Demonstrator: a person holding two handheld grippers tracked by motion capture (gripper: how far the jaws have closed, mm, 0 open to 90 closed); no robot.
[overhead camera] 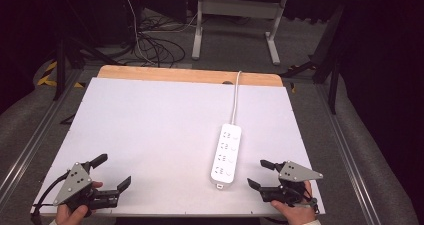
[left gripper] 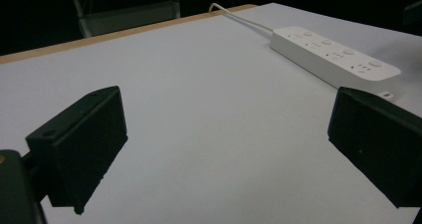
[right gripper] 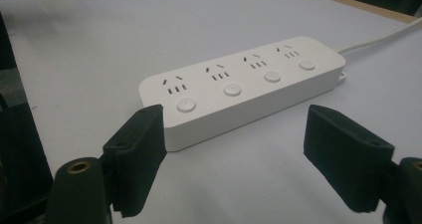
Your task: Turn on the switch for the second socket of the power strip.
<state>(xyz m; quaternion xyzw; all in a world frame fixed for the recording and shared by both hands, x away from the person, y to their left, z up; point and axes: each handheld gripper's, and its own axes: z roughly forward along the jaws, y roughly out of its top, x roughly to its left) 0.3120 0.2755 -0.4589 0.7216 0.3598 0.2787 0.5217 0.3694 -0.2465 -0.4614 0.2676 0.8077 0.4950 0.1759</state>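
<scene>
We hold both grippers wide open and empty over the white table (overhead camera: pixel 150 135), with the power strip (overhead camera: pixel 226 155) lying flat just ahead of the right gripper (overhead camera: pixel 260 174) and its near end close in front of that gripper's left jaw. To take it well, we judge the right jaws should straddle the strip's narrow width squarely before closing, clear of its cord (overhead camera: pixel 235 97). The left gripper (overhead camera: pixel 114 171), jaws equally far apart, touches nothing, the strip well off beyond its right jaw; whether either gripper rests on the table is hard to tell.
</scene>
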